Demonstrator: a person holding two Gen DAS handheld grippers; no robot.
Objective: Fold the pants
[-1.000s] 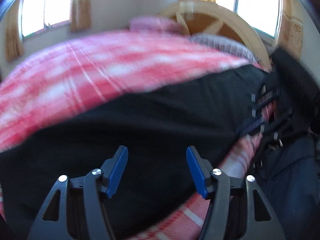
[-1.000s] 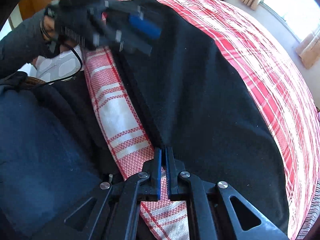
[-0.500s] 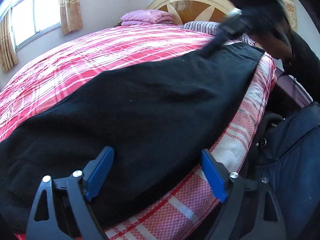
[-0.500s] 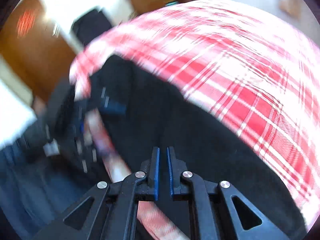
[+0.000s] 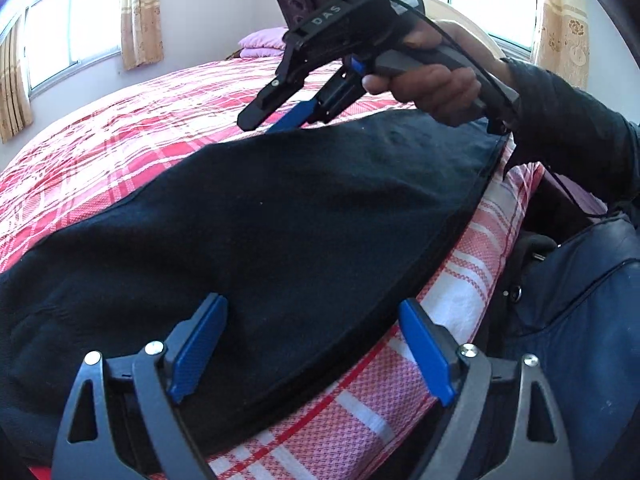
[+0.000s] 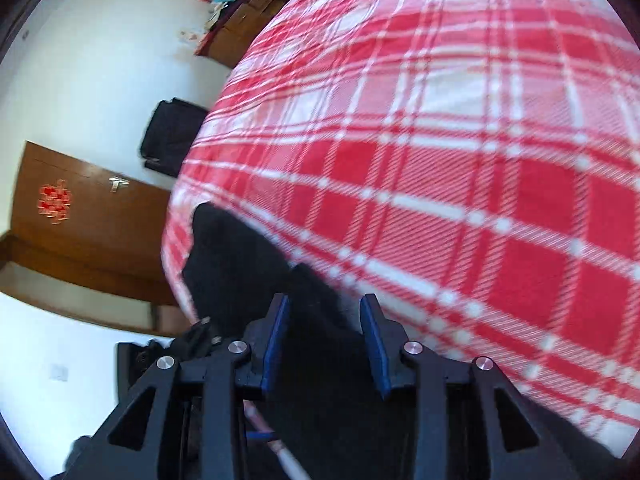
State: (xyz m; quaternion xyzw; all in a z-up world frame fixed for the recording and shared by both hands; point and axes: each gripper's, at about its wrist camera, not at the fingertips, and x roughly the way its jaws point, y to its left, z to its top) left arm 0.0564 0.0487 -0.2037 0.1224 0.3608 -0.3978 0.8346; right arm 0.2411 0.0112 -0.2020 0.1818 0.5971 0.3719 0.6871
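1. The black pants (image 5: 288, 216) lie spread lengthwise along the near edge of a bed, on a red-and-white plaid bedspread (image 5: 120, 128).
2. The left gripper (image 5: 312, 352) hovers low over one end of the pants, its blue-padded fingers spread wide with nothing between them.
3. The right gripper (image 6: 324, 340), held in the person's right hand (image 5: 436, 88), hangs over the far end; its fingers are parted, though the blurred view hides whether they touch the cloth.
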